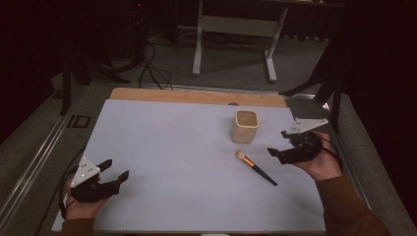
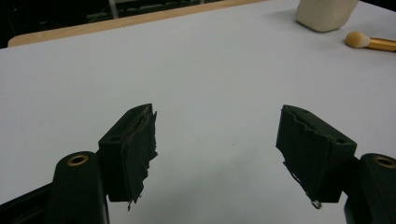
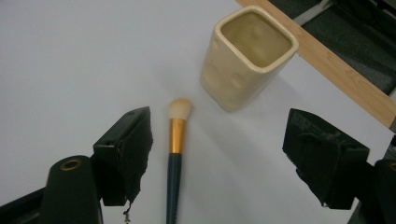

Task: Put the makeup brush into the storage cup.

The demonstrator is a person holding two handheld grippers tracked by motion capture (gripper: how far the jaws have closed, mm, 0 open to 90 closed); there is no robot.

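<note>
Right gripper view, we note right gripper (image 3: 217, 158) jaws spread wide and empty above makeup brush (image 3: 175, 158), fluffy tip, gold collar, dark handle, lying flat near glossy cream square cup (image 3: 243, 60), left gripper (image 2: 217, 154) gaping, empty, on matte white table (image 1: 167, 147).

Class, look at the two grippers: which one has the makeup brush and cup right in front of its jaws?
The right gripper: the brush and cream cup lie before it. The left gripper faces bare table.
</note>
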